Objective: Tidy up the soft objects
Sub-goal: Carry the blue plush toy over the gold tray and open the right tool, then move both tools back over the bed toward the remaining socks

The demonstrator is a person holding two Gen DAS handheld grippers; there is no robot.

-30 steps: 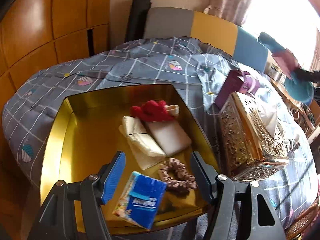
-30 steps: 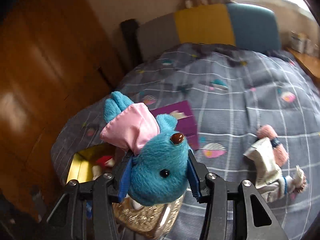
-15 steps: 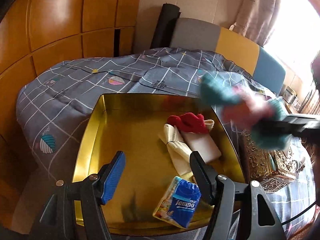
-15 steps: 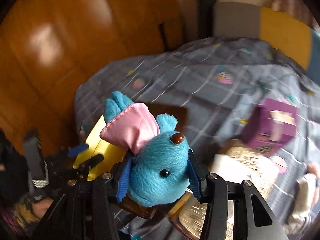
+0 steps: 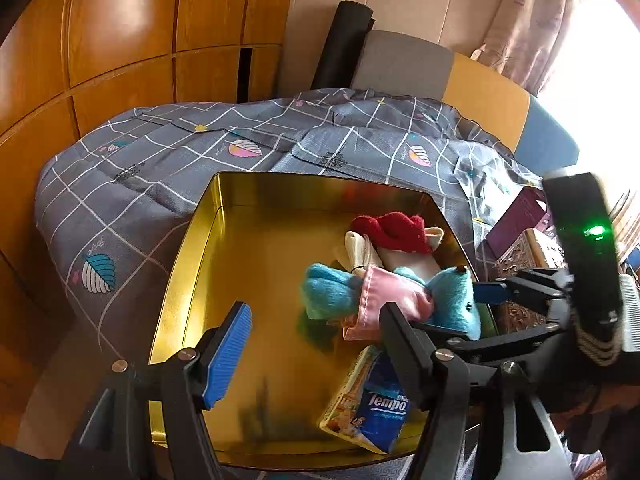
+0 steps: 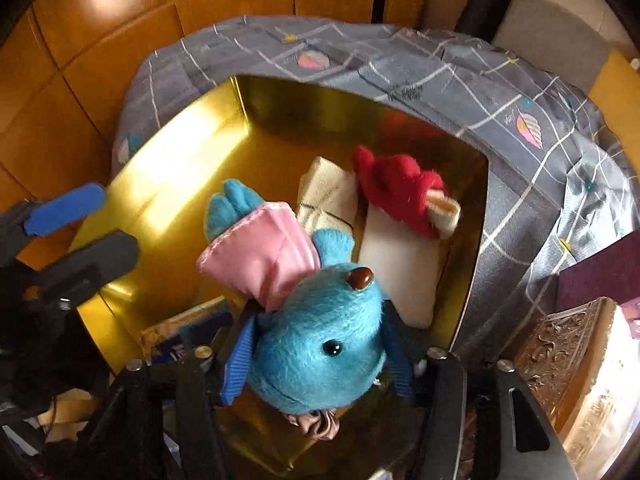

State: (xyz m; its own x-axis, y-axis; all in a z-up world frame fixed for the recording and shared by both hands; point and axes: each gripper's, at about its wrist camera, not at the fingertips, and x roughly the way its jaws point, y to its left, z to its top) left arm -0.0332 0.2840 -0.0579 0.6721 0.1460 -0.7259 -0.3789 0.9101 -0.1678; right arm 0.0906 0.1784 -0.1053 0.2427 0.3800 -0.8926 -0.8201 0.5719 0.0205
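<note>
A gold tin tray (image 5: pixel 192 280) (image 6: pixel 168 152) lies on a grey quilted bed. In it are a red plush (image 5: pixel 390 230) (image 6: pixel 396 188), cream and white cloth packs (image 6: pixel 400 272), a blue tissue pack (image 5: pixel 372 404) and a brown scrunchie (image 6: pixel 316 420). My right gripper (image 6: pixel 316 356) is shut on a blue plush toy with a pink dress (image 6: pixel 316 320) (image 5: pixel 384 296), held over the tray's right side. My left gripper (image 5: pixel 316 344) is open and empty above the tray's near edge.
An ornate gold tissue box (image 6: pixel 572 364) (image 5: pixel 520 264) and a purple box (image 5: pixel 516 220) stand right of the tray. Wooden wardrobe panels (image 5: pixel 120 40) rise behind the bed. A grey, yellow and blue headboard (image 5: pixel 460 80) is at the far end.
My right gripper has carried the blue plush toy from over the bed to above the tray. My left gripper has pulled back a little and stays open.
</note>
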